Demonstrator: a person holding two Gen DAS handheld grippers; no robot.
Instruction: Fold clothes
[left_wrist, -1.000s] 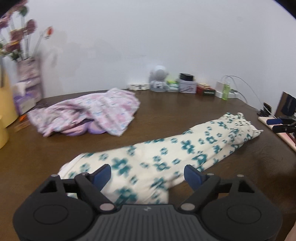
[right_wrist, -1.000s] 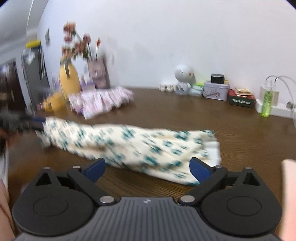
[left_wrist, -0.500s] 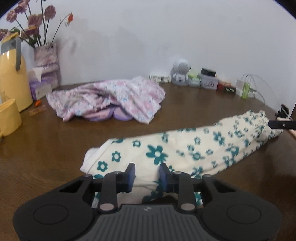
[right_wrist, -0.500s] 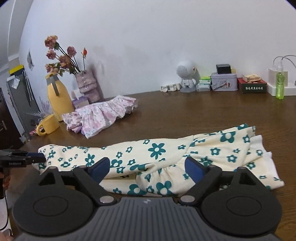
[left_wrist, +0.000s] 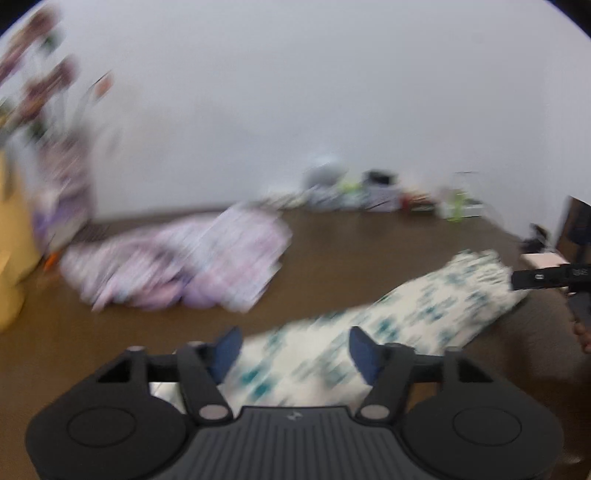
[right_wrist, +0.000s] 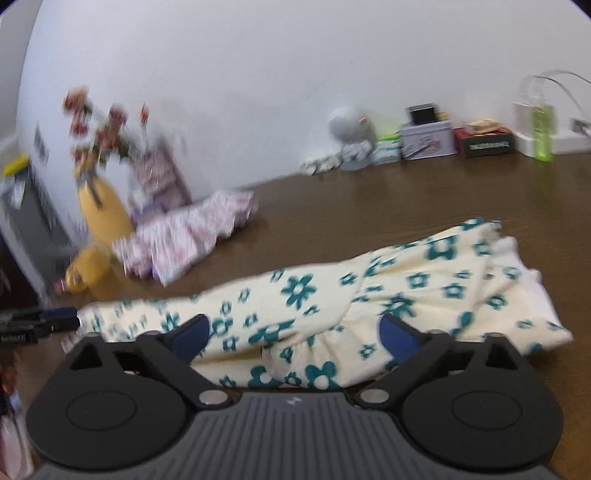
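Note:
A cream garment with teal flowers (left_wrist: 424, 317) (right_wrist: 406, 280) lies stretched out in a long strip on the brown table (right_wrist: 369, 199). My left gripper (left_wrist: 294, 341) hovers over one end of it. Its jaws are opening, with cloth showing between them but not pinched. My right gripper (right_wrist: 293, 325) is over the other, wider end; its jaws are opening wide and the pads are clear of the cloth. Each gripper shows in the other's view: the right one (left_wrist: 543, 277) at the far end, the left one (right_wrist: 40, 321) at the left edge. A pink floral garment (left_wrist: 192, 266) (right_wrist: 192, 236) lies crumpled behind.
At the back left stand a yellow jug (right_wrist: 103, 210), a yellow cup (right_wrist: 83, 273) and a vase of flowers (right_wrist: 159, 177). Along the wall are a white figurine (right_wrist: 349, 125), a tin box (right_wrist: 426, 138), a green bottle (right_wrist: 541, 133) and a charger with cables.
The left jaws closed on the garment's end half a second ago and have now parted again, and that view has lifted and blurred. The right gripper has rolled and shifted over the garment.

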